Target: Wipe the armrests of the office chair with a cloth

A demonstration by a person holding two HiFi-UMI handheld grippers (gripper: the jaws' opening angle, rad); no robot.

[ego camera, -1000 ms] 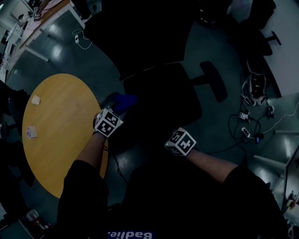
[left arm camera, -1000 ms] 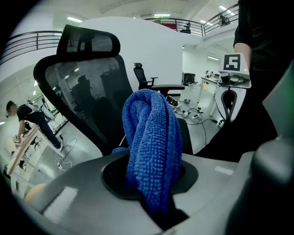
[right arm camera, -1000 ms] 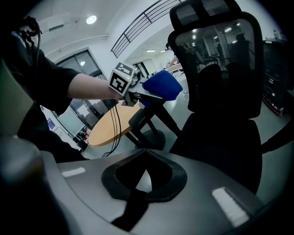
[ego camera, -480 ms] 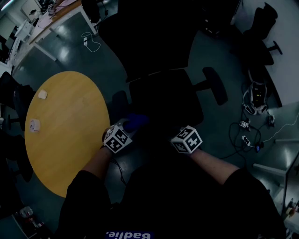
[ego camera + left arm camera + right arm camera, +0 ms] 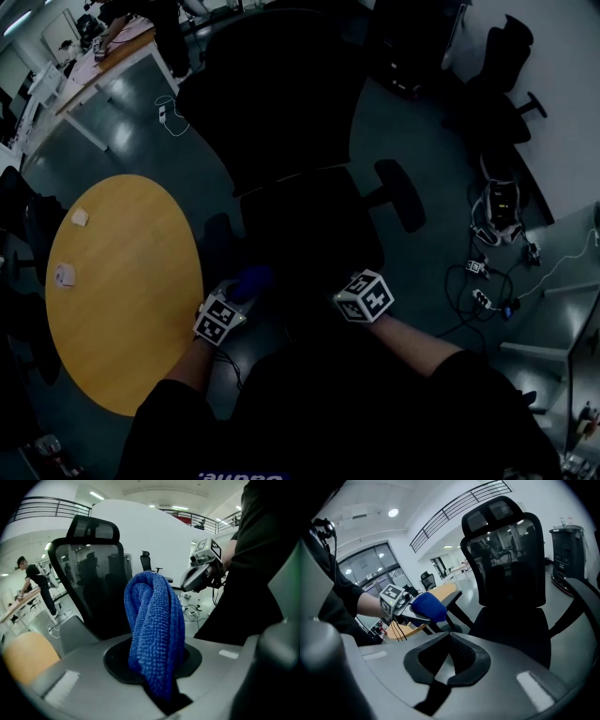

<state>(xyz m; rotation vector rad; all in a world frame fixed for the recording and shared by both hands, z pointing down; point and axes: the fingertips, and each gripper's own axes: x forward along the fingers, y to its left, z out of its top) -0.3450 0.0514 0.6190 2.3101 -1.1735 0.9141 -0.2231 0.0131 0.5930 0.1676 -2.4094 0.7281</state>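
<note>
The black office chair [image 5: 309, 220] stands in front of me, its left armrest [image 5: 217, 236] and right armrest [image 5: 400, 194] on either side of the seat. My left gripper [image 5: 246, 286] is shut on a bunched blue cloth [image 5: 253, 278], just off the near end of the left armrest and apart from it. In the left gripper view the cloth [image 5: 154, 625] hangs folded between the jaws in front of the mesh backrest [image 5: 91, 583]. My right gripper [image 5: 449, 654] is shut with nothing in it, near the seat's front edge. From the right gripper view the cloth [image 5: 427, 607] shows at left.
A round yellow table [image 5: 122, 291] with two small white items stands close on the left. Cables and a power strip [image 5: 483, 281] lie on the floor at right. Other black chairs [image 5: 497, 84] stand at the back right. A person [image 5: 37, 581] stands by a far desk.
My left gripper with the blue cloth has drawn back from the left armrest toward me. The right gripper has stayed about where it was.
</note>
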